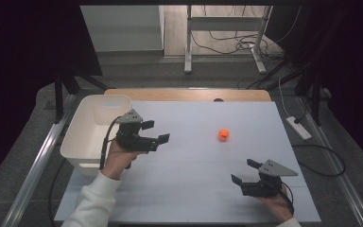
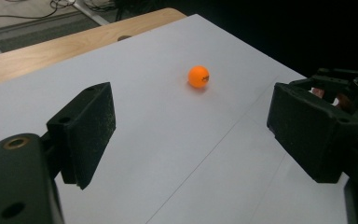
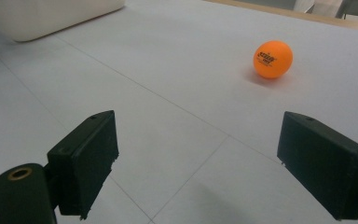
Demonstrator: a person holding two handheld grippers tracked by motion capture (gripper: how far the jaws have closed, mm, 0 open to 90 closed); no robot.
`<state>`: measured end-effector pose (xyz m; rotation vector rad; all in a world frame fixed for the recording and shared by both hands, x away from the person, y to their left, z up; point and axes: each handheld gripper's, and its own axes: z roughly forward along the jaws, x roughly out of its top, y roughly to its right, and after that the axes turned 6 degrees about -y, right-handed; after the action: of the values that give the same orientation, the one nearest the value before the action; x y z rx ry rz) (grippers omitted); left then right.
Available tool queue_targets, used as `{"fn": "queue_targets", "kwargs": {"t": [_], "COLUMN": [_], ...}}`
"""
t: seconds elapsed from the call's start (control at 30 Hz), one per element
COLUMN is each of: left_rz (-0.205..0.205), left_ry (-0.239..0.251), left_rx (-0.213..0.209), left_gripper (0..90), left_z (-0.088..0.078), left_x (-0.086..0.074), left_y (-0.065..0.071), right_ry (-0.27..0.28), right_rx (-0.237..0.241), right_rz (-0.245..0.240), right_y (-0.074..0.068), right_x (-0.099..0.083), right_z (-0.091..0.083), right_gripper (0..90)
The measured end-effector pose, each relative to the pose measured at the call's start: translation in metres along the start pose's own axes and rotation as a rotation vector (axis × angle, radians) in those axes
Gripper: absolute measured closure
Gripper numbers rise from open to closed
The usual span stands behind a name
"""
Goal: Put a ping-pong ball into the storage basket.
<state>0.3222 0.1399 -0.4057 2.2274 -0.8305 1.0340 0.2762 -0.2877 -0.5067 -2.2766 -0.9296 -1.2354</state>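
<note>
An orange ball (image 1: 223, 135) lies on the white table sheet (image 1: 194, 165), right of centre. My left gripper (image 1: 155, 132) hovers beside the white bin (image 1: 93, 130), jaws pointing right toward the ball and standing open with nothing between them. In the left gripper view the ball (image 2: 198, 76) sits ahead, well beyond the two black pads (image 2: 86, 133). My right gripper (image 1: 245, 171) rests near the front right of the sheet, open and empty. In the right gripper view the ball (image 3: 272, 59) lies ahead toward the right jaw's side, with black print on it.
The white bin stands at the sheet's left edge, its corner (image 3: 51, 16) visible in the right gripper view. A wooden table edge (image 1: 189, 94) runs along the back. A power strip (image 1: 298, 127) and cables lie on the floor at the right.
</note>
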Motion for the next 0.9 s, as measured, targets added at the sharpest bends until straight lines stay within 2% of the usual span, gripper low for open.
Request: {"fn": "queue_targets", "kwargs": {"t": [0.27, 0.47, 0.77, 0.9], "left_rz": [0.041, 0.041, 0.053, 0.047], "left_ry": [-0.037, -0.042, -0.074, -0.085], "left_rx": [0.000, -0.008, -0.021, -0.023], "left_gripper": [16.3, 16.3, 16.3, 16.3], "left_z": [0.015, 0.027, 0.048, 0.056], "left_x": [0.003, 0.004, 0.009, 0.010], "left_y": [0.010, 0.011, 0.013, 0.012], "right_ry": [-0.005, -0.007, -0.006, -0.003], "right_rx": [0.003, 0.008, 0.010, 0.006], "right_rz": [-0.010, -0.011, -0.008, -0.007], "right_y": [0.000, 0.002, 0.003, 0.002], "right_x": [0.001, 0.001, 0.001, 0.000], "right_z": [0.003, 0.006, 0.005, 0.003], "right_gripper": [12.2, 12.2, 12.2, 12.2]}}
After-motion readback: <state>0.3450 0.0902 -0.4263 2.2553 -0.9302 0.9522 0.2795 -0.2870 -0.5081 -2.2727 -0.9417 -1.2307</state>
